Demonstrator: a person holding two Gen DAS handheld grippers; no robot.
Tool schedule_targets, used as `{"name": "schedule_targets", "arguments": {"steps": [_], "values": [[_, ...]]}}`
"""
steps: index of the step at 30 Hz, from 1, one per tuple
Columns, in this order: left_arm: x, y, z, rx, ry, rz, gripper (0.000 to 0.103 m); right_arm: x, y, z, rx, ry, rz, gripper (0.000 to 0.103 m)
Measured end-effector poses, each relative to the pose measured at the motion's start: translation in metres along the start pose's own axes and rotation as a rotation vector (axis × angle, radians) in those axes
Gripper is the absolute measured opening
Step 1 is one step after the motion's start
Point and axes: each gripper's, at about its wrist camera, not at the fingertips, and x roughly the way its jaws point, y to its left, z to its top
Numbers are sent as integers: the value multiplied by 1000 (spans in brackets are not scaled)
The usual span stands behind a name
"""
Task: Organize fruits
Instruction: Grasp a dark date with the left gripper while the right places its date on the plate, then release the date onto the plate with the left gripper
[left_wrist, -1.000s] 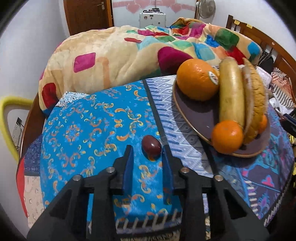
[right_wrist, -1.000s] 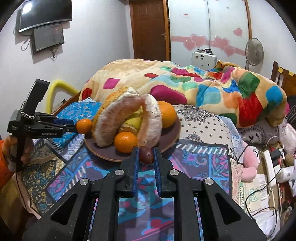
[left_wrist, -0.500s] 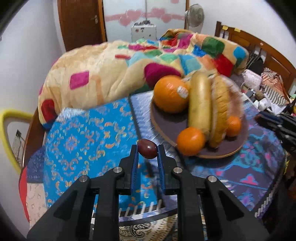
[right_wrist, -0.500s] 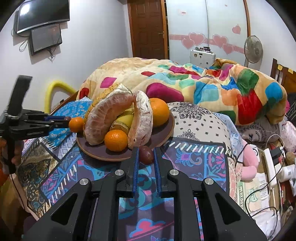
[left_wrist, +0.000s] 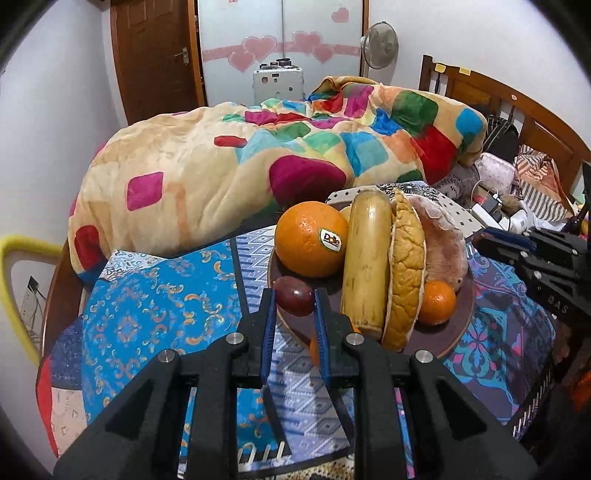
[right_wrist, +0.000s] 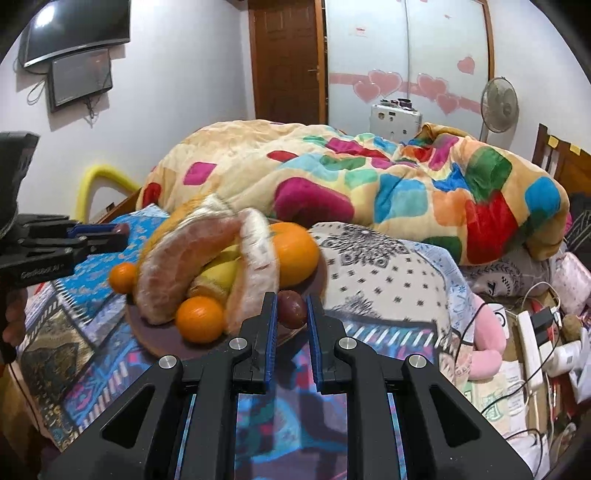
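Note:
My left gripper (left_wrist: 294, 297) is shut on a dark red grape (left_wrist: 294, 295) and holds it over the near rim of the brown plate (left_wrist: 463, 317). The plate carries a large orange (left_wrist: 308, 240), a banana (left_wrist: 365, 258), pomelo segments (left_wrist: 406, 273) and a small tangerine (left_wrist: 437, 302). My right gripper (right_wrist: 291, 306) is shut on a second dark red grape (right_wrist: 291, 308) at the plate's right edge (right_wrist: 162, 343). In the right wrist view the left gripper (right_wrist: 110, 234) appears at the far left, above the blue cloth.
The plate sits on a round table under patchwork cloth (left_wrist: 147, 314). Behind it lies a bed with a colourful blanket (left_wrist: 258, 155). A yellow chair back (left_wrist: 14, 266) stands to the left. Cables and a power strip (right_wrist: 532, 347) clutter the right side.
My left gripper closed on the grape on the blue cloth, lifted it and carried it right to the plate's rim. My right gripper, still holding its grape, moved closer to the plate.

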Motion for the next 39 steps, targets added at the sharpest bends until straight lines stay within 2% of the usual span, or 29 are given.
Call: {"name": "schedule_targets", "arguments": {"steps": [8,15,20,21,25,27,32,36,39], "values": [[14,-2,2,6,11,2,20,23,-6,8,6,59,38,14],[18,-3,1,17,17,-5,20,28,-2,8,-30,85,30,15],[18,-5,0,26,11,3,22,28,-2,8,-38,81,4,23],[18,-5,0,26,10,0,23,27,-3,8,-37,79,3,24],[16,-3,0,12,4,-6,36,25,-4,7,-33,74,-5,29],[13,-3,-1,9,-4,-4,37,23,-4,7,-26,72,-2,29],[-10,-2,0,-5,-44,2,37,-1,-2,11,-17,26,-5,29],[-50,-7,-3,-22,-116,-8,37,-37,10,17,-18,-41,-4,30],[-86,-16,-9,-38,-183,-17,37,-73,26,18,-34,-112,-7,36]]}}
